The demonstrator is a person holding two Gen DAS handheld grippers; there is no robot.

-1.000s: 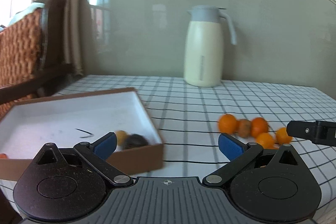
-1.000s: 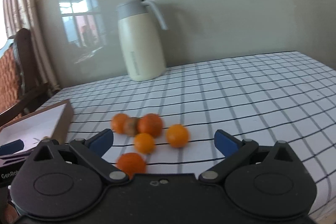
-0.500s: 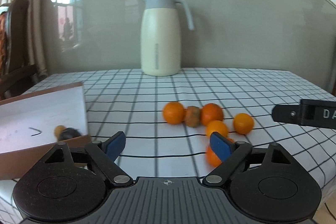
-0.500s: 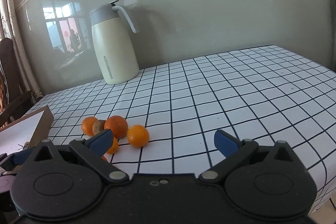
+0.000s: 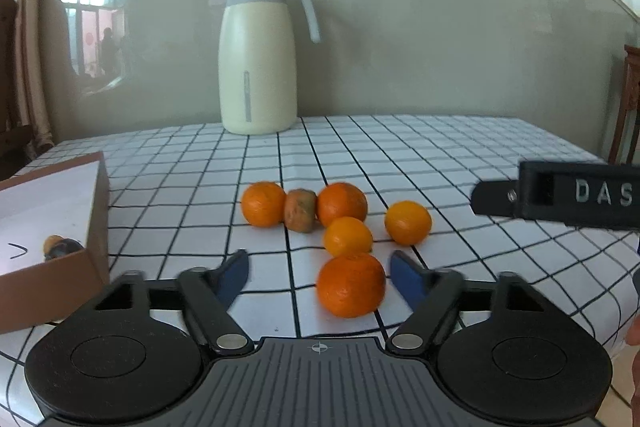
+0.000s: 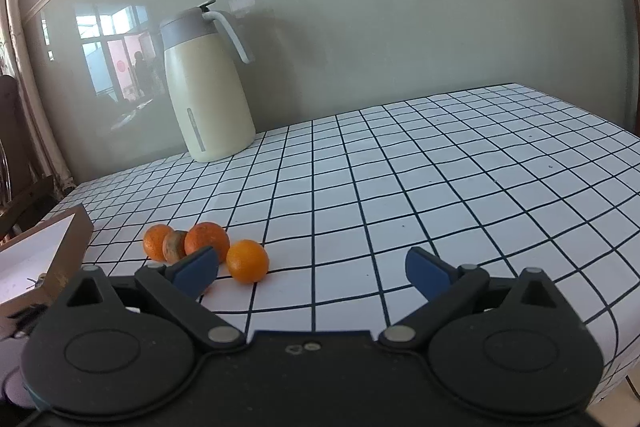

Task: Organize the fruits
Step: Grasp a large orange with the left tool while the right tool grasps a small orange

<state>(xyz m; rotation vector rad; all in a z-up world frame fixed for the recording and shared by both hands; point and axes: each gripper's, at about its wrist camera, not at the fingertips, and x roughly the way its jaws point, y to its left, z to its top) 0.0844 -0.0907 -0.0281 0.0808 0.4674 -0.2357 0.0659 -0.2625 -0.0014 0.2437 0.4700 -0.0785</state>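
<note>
Orange, round and faintly dimpled, the nearest fruit (image 5: pixel 351 285) sits on the tablecloth (image 5: pixel 440 163) just ahead of the left gripper (image 5: pixel 319 273), between its two blue-padded fingers (image 5: pixel 234 277), which stand wide apart and touch nothing. Beyond it, farther from the tool, lie four more oranges: a small one (image 5: pixel 347 236) directly behind, one (image 5: pixel 408 222) ahead to the right, and two (image 5: pixel 263 203) (image 5: pixel 342 203) in a row with a brownish, mottled, blunt-ended fruit (image 5: pixel 301 210) wedged touching between them. The cloth is smooth and white with a thin dark grid. Ahead to the left of the left gripper is a shallow cardboard box (image 5: pixel 94 211), brown outside and white inside, holding a small orange piece and a dark lump in its near corner (image 5: pixel 60 246); what they are is unclear. Far ahead, against a glossy grey-green wall, stands a tall cream jug (image 5: pixel 258 63) with a grey lid and a curved handle. The right gripper (image 6: pixel 312 273) hovers over bare cloth with its fingers also spread wide and nothing between them; the fruit cluster lies ahead to its left, one orange (image 6: pixel 247 261) just beside its left finger. From the left camera, part of the right gripper appears as a black bar lettered "DAS".
</note>
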